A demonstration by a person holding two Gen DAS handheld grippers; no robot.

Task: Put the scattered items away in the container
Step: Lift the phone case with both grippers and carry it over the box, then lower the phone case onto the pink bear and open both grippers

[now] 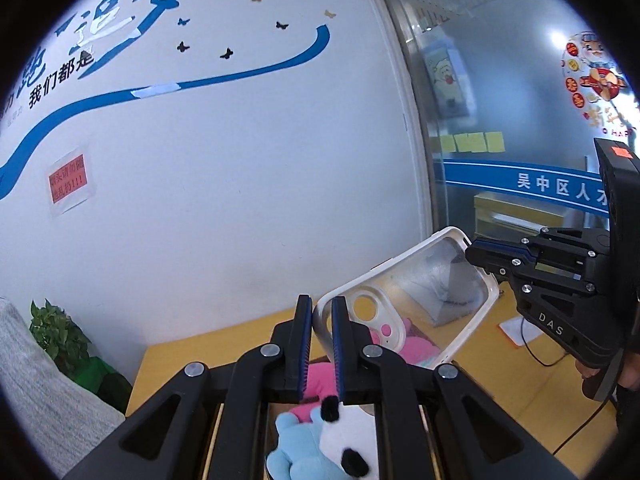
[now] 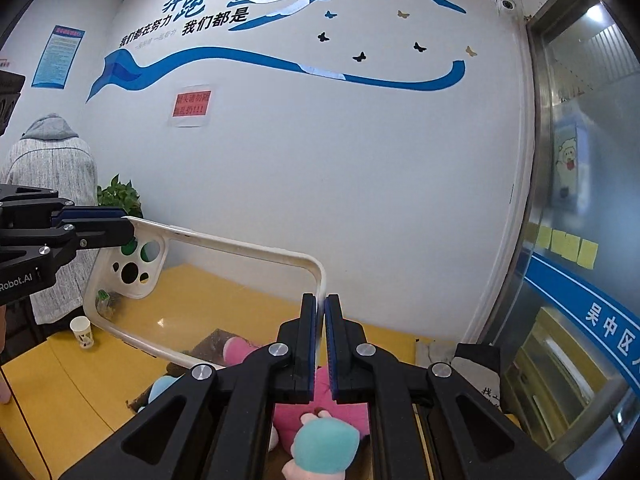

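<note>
Left tongs [image 1: 322, 320]: closed on the camera-hole end of the clear phone case [image 1: 404, 300].
Right tongs [image 2: 320, 320]: clamped on its opposite rim, case held above the yellow counter [image 2: 248, 304].
Left view only: panda plush [image 1: 348, 440].
Right view only: paper cup [image 2: 82, 332].

Left gripper [image 1: 322, 312]: raised, pointing slightly below level, jaws closed on one end of the phone case [image 1: 404, 300], whose rim sits between the blue pads. Right gripper [image 2: 324, 316]: raised to similar height, jaws likewise closed on the rim at the opposite end. The two grippers face each other's sides. A hand [image 1: 624, 364] grasps the right handle.
</note>
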